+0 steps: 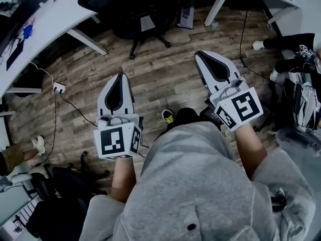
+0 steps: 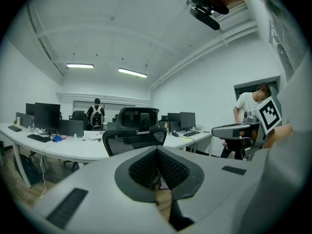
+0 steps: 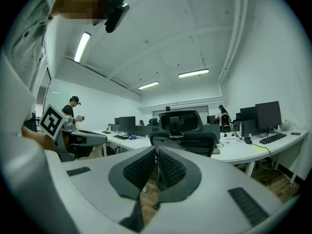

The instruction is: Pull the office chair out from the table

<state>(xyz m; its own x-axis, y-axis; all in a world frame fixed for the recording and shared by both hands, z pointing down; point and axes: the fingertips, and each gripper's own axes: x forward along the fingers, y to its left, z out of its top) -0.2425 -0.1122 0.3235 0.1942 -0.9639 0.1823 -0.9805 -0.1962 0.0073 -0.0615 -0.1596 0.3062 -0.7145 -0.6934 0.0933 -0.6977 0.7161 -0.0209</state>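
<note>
Head view: your left tongs (image 1: 119,79) and right tongs (image 1: 203,57) are closed, empty, apart from the black mesh-backed office chair (image 1: 131,6).

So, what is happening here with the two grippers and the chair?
A person in a grey sweatshirt holds a white two-jaw gripper in each hand. The left gripper and the right gripper are both shut and empty, pointing over the wooden plank floor toward the black mesh-back office chair. The chair stands close against the white curved table; neither gripper touches it, so pulling has not yet begun.
</note>
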